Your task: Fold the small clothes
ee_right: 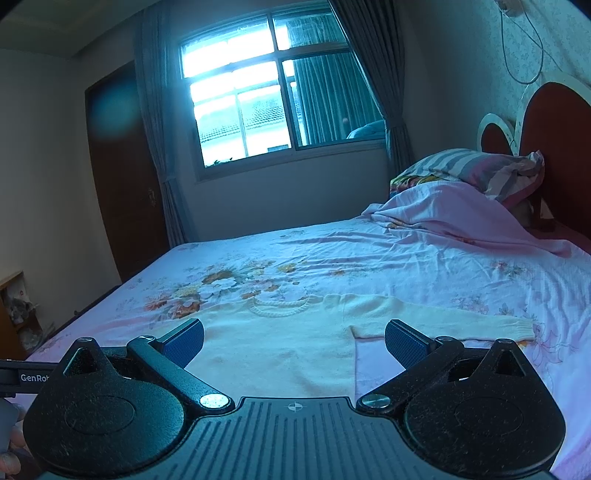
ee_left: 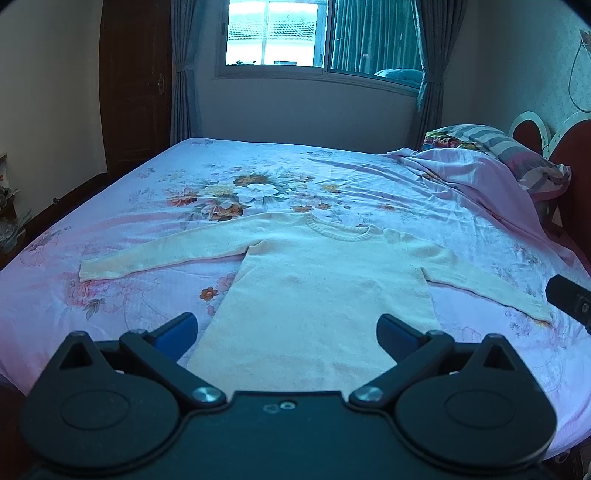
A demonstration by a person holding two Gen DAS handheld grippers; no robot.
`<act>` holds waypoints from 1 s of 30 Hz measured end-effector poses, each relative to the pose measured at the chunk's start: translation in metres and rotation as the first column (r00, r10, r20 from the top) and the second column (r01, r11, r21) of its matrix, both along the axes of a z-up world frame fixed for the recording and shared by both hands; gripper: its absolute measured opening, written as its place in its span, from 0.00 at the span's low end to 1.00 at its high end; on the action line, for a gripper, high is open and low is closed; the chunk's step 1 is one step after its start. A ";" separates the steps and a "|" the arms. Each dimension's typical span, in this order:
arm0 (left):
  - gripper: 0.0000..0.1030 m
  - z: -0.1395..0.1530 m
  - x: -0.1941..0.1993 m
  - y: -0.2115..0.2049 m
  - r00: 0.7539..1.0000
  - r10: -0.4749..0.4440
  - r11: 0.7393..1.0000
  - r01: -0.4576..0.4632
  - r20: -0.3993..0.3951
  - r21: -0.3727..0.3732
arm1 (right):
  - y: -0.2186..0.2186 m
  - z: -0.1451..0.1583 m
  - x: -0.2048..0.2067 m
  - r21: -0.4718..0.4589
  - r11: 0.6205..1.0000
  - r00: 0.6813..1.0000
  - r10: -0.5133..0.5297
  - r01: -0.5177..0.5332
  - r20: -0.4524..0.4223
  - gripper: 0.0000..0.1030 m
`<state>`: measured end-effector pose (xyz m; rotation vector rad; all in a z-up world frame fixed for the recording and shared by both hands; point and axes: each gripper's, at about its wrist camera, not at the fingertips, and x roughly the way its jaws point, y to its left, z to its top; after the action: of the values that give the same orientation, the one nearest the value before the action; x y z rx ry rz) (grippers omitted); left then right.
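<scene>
So your fuzzy cream knit sweater (ee_left: 314, 291) lies flat on the floral bedsheet (ee_left: 332, 177), sleeves out. Your left gripper (ee_left: 287, 334) and right gripper (ee_right: 294, 341) are both spread wide, holding nothing.

Dim bedroom with a cool blue cast. Daylight enters only through the window (ee_left: 275, 33), whose panes glare white and lose detail. The bed (ee_left: 369, 177) below it is softly lit. Fisheye bending curves the walls, and the picture corners go black.
</scene>
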<state>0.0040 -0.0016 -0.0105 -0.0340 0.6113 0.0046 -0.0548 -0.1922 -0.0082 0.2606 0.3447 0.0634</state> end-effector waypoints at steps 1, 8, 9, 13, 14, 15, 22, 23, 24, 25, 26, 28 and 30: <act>0.99 -0.001 0.000 0.000 1.000 -0.001 1.000 0.001 0.000 0.000 | 0.000 0.000 0.000 0.000 1.000 1.000 0.001 -0.001 0.000 1.00; 0.99 0.003 -0.004 0.000 1.000 -0.004 1.000 0.004 -0.014 0.031 | 0.000 -0.003 0.000 -0.001 1.000 1.000 0.001 -0.001 0.000 1.00; 0.99 0.003 -0.004 0.000 1.000 -0.002 0.999 0.003 -0.018 0.033 | 0.000 -0.004 0.000 0.000 1.000 1.000 0.001 -0.001 0.000 1.00; 0.99 0.001 -0.002 0.001 1.000 0.000 0.999 0.001 -0.023 0.039 | 0.001 -0.005 0.001 -0.002 1.000 1.000 -0.002 0.002 -0.005 1.00; 0.99 0.001 -0.001 0.001 1.000 0.002 0.999 -0.001 -0.024 0.039 | 0.001 -0.005 0.002 -0.002 1.000 1.000 -0.002 0.002 -0.005 1.00; 0.99 0.000 -0.001 0.001 1.000 0.002 0.999 -0.001 -0.026 0.038 | 0.002 -0.005 0.002 -0.002 1.000 1.000 -0.002 0.002 -0.006 1.00; 0.99 -0.002 0.003 0.005 0.999 0.008 0.999 -0.006 -0.043 0.034 | 0.005 -0.008 0.007 -0.010 1.000 1.000 0.010 -0.010 -0.021 1.00; 0.99 -0.002 0.003 0.005 0.999 0.008 0.999 -0.007 -0.044 0.033 | 0.006 -0.009 0.007 -0.010 1.000 1.000 0.011 -0.011 -0.022 1.00; 0.99 -0.002 0.003 0.005 0.999 0.008 1.000 -0.007 -0.040 0.029 | 0.006 -0.009 0.008 -0.009 1.000 1.000 0.012 -0.012 -0.022 1.00; 0.99 -0.002 0.003 0.005 1.000 0.008 0.999 -0.007 -0.025 0.034 | 0.005 -0.010 0.009 -0.005 1.000 1.000 0.013 -0.013 -0.022 1.00; 0.99 -0.002 0.003 0.005 1.000 0.008 0.999 -0.007 -0.028 0.034 | 0.005 -0.010 0.009 -0.003 1.000 1.000 0.013 -0.013 -0.022 1.00; 0.99 -0.003 0.004 0.005 0.999 0.005 0.999 -0.003 -0.044 0.034 | 0.005 -0.011 0.010 -0.001 1.000 1.000 0.013 -0.013 -0.021 1.00; 0.99 -0.003 0.006 0.005 0.999 0.007 0.999 -0.006 -0.048 0.032 | 0.004 -0.012 0.011 -0.003 1.000 1.000 0.012 -0.012 -0.024 1.00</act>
<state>0.0100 0.0037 -0.0139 -0.0055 0.6595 0.0216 -0.0442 -0.1880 -0.0201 0.2561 0.3704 0.0716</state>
